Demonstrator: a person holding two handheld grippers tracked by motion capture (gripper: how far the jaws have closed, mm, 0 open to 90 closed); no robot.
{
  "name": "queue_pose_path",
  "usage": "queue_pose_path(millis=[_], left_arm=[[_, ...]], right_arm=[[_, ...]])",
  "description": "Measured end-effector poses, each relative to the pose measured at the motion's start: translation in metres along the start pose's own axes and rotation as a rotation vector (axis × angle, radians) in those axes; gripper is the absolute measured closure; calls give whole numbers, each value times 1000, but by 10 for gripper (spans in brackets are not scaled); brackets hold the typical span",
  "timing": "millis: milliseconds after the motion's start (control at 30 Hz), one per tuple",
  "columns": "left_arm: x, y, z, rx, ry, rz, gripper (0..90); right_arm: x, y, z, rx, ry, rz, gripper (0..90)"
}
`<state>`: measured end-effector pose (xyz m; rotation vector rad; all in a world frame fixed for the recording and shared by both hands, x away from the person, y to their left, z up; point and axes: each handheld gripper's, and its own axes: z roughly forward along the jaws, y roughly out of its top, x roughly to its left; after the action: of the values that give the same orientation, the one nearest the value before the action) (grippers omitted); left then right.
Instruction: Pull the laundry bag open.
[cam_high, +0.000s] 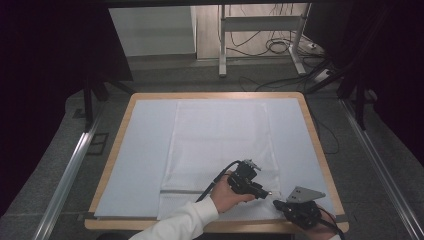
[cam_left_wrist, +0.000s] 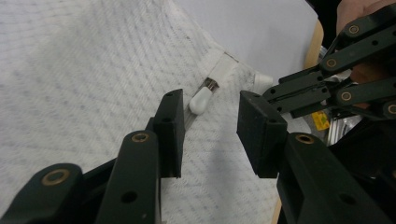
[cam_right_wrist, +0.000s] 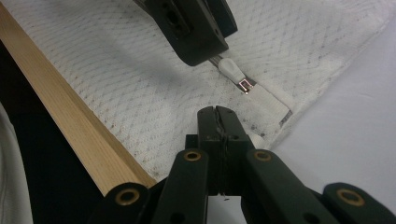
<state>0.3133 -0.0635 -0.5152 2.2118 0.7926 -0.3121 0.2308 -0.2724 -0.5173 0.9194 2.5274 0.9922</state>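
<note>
2 grippers are working at the near right corner of a white mesh bag (cam_high: 220, 145) lying flat on the table (cam_high: 116, 125). The left gripper (cam_left_wrist: 210, 126) is hovering with its jaws spread wide, straddling the white zipper pull (cam_left_wrist: 201, 100) without touching it. The right gripper (cam_right_wrist: 217, 116) is sitting with jaws pressed together beside the bag's corner; whether it is pinching any fabric, I cannot tell.

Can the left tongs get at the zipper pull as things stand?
Probably yes. The left tongs are open, with the zipper pull lying just past the gap between their jaws. Nothing lies between; the right tongs sit shut at the bag's corner, off to the side.
</note>
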Motion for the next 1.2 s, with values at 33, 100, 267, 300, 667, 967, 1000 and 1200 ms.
queue_pose_path(millis=[33,100,267,300,667,967,1000,1200], left_arm=[[-1,0,2,1,0,-1,617],[-2,0,4,11,2,1,617],[0,1,9,9,-6,-13,623],[0,1,8,7,0,-13,622],[5,6,15,5,-26,-54,662],[0,6,15,14,-31,-35,714],[-1,6,17,22,-31,-33,718],[-1,6,18,16,-10,-25,768]], right_arm=[[0,0,0,1,0,-1,887],[0,0,0,1,0,-2,887],[0,0,0,2,1,-3,886],[0,0,0,3,1,-3,886],[0,0,2,10,1,-11,886],[0,0,2,10,2,-13,886],[0,0,2,9,1,-13,886],[0,0,2,9,0,-15,886]])
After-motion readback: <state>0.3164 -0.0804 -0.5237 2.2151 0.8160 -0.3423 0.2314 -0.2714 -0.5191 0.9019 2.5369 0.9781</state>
